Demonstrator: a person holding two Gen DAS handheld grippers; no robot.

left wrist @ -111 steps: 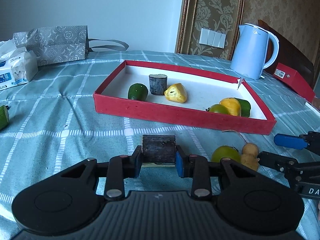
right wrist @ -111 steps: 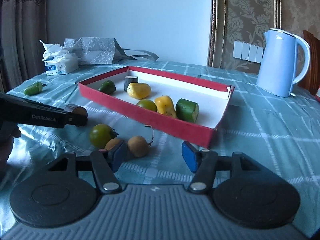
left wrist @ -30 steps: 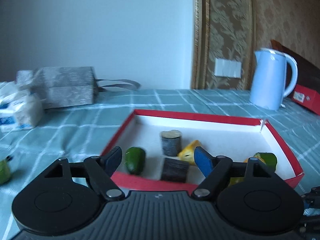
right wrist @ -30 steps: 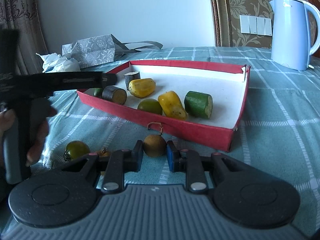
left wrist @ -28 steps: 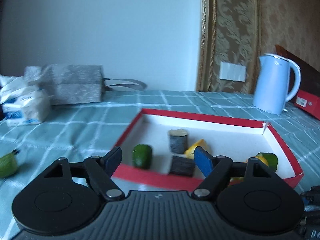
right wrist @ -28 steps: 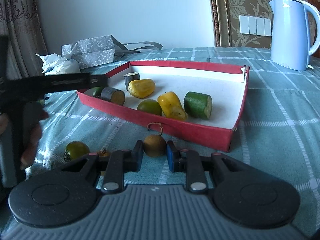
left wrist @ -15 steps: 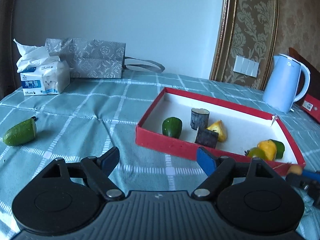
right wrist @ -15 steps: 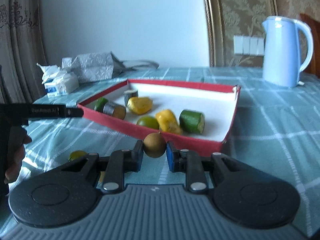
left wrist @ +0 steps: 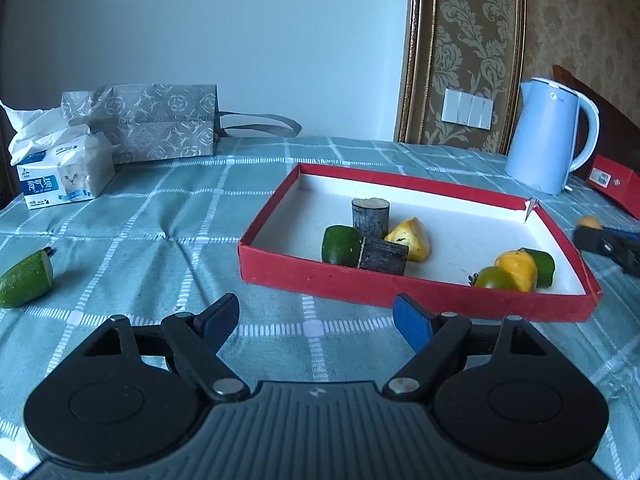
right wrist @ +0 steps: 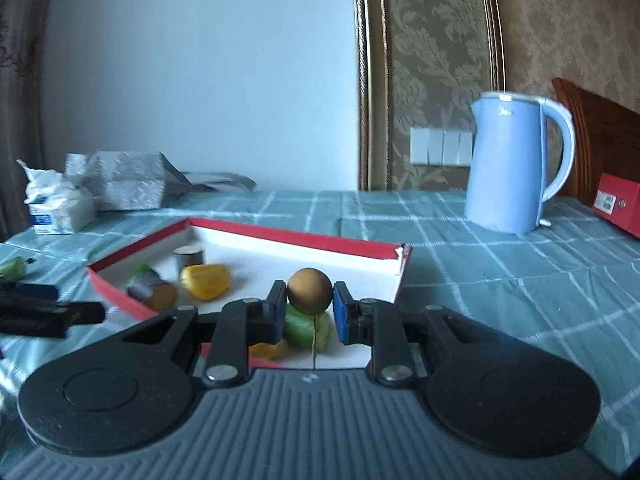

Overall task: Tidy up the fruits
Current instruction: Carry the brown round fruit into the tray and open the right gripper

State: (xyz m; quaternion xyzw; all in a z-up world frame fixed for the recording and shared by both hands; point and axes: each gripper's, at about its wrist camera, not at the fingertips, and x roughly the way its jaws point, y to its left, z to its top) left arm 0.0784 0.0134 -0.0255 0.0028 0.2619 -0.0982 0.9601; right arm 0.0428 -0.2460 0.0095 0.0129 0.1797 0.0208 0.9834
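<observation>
A red tray (left wrist: 400, 286) with a white floor holds several fruit pieces: a green chunk (left wrist: 341, 245), two dark cut logs (left wrist: 383, 256), a yellow piece (left wrist: 412, 234), and a green and yellow cluster (left wrist: 516, 270). My left gripper (left wrist: 316, 318) is open over the tablecloth, short of the tray's near wall, with nothing between its fingers. My right gripper (right wrist: 310, 307) is shut on a small round brown fruit (right wrist: 309, 290), lifted above the tray's near edge (right wrist: 116, 286). In the left wrist view the brown fruit (left wrist: 589, 222) shows at the right, past the tray. A green fruit half (left wrist: 25, 284) lies loose at the left.
A light blue kettle (left wrist: 550, 138) stands behind the tray's right end. A tissue pack (left wrist: 64, 172) and a grey gift bag (left wrist: 156, 120) sit at the back left. A red box (left wrist: 614, 184) lies at the far right. The left gripper's arm (right wrist: 44, 316) reaches in at the left.
My right gripper has lifted the brown fruit off the table and carried it over the tray's near edge. My left gripper has drawn back from the tray, leaving the dark log inside.
</observation>
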